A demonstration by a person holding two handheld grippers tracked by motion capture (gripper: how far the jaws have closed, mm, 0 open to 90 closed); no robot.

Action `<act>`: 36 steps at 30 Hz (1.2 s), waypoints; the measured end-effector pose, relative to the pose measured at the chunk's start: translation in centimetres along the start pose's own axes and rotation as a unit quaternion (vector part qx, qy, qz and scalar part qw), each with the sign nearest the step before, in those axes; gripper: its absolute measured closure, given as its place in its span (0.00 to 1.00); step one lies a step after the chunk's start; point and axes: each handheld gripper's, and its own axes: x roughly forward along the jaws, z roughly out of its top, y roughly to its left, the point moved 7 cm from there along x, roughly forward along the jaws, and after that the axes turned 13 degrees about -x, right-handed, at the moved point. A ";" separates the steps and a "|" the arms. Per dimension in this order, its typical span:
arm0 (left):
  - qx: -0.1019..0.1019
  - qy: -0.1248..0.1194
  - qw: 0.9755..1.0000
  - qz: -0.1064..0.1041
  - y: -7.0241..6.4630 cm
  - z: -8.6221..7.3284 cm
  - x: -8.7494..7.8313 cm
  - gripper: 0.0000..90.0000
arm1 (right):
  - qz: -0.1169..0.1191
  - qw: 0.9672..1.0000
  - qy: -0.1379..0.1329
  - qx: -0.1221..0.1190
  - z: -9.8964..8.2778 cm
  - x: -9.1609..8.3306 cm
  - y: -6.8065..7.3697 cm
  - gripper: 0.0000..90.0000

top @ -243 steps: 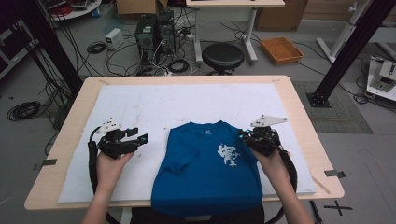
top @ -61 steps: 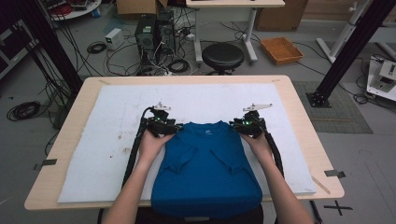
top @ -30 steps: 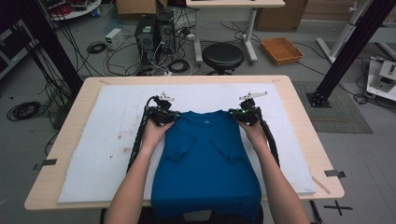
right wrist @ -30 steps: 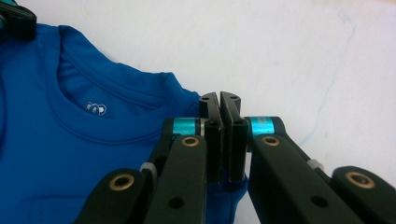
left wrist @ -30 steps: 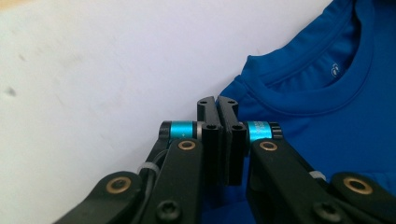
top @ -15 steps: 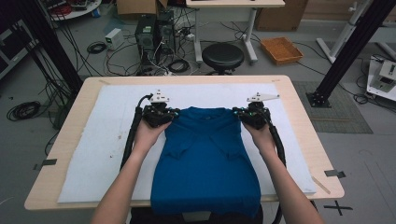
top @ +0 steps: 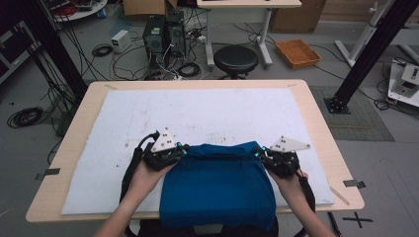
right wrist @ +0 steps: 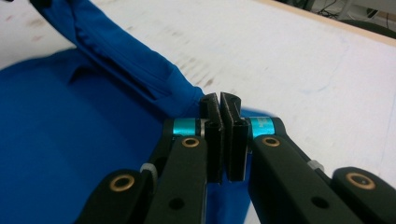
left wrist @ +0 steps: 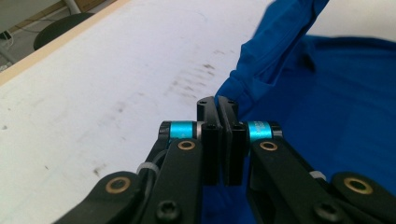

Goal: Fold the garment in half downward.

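Blue T-shirt (top: 217,185) lies on the near half of the white table mat (top: 207,111), centred between the two hands, its lower part draped over the near table edge. Top edge of the shirt is lifted off the mat and stretched as a taut ridge between the two grippers; the rest lies flat beneath it.

Left gripper (top: 184,150): jaws pressed together, pinching the shirt's upper left corner. In the left gripper view (left wrist: 217,103) blue cloth rises from the closed jaw tips and runs away up and to the right.

Right gripper (top: 257,154): jaws likewise pressed together on the upper right corner. In the right gripper view (right wrist: 219,100) the cloth bunches right at the closed tips and stretches away to the upper left.

Person's hands come in from the near edge, one on each gripper, either side of the shirt.

Mat is scuffed with grey marks beyond the shirt. It lies on a light wooden table (top: 316,123). On the floor past the table: black round stool (top: 235,59), orange tray (top: 298,52), tangled cables.
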 end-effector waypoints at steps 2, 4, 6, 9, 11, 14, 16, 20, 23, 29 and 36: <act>0.007 0.005 1.000 -0.006 -0.8 -1.1 -0.3 0.98 | 0.004 1.000 0.000 -0.007 -0.5 -0.7 1.1 0.98; 0.016 0.010 1.000 -0.009 -1.5 -2.3 -0.5 0.98 | 0.003 1.000 0.007 -0.021 -1.1 -1.3 2.2 0.98; 0.024 0.017 0.999 -0.015 -2.3 -3.4 -0.6 0.98 | 0.000 0.999 0.014 -0.039 -1.6 -1.7 3.0 0.98; 0.040 0.030 0.999 -0.016 -3.1 -4.8 -0.7 0.97 | 0.006 0.998 0.026 -0.048 -2.3 -2.0 4.1 0.98; 0.050 0.040 0.998 -0.017 -3.6 -5.5 -0.9 0.97 | 0.012 0.998 0.035 -0.048 -2.8 -2.2 4.8 0.98; 0.061 0.051 0.997 -0.019 -4.3 -6.3 -1.0 0.94 | 0.018 0.998 0.045 -0.051 -3.5 -2.4 5.4 0.98; 0.060 0.060 0.996 -0.019 -4.6 -6.7 -1.1 0.87 | 0.025 0.997 0.050 -0.051 -4.0 -2.6 5.8 0.96; 0.049 0.068 0.996 -0.027 -4.8 -7.1 -1.7 0.74 | 0.026 0.997 0.052 -0.049 -4.5 -3.3 6.1 0.88; 0.029 0.048 0.998 -0.017 -4.1 -6.3 -2.0 0.70 | 0.014 0.998 0.041 -0.047 -4.1 -3.8 5.6 0.82; -0.062 -0.008 0.998 0.021 -0.1 -2.7 -0.9 0.60 | -0.014 1.000 0.020 0.018 -2.4 -2.0 1.1 0.72; -0.154 0.016 0.985 0.071 5.0 -2.7 2.4 0.59 | -0.009 0.994 0.047 0.101 -2.5 3.1 -3.5 0.66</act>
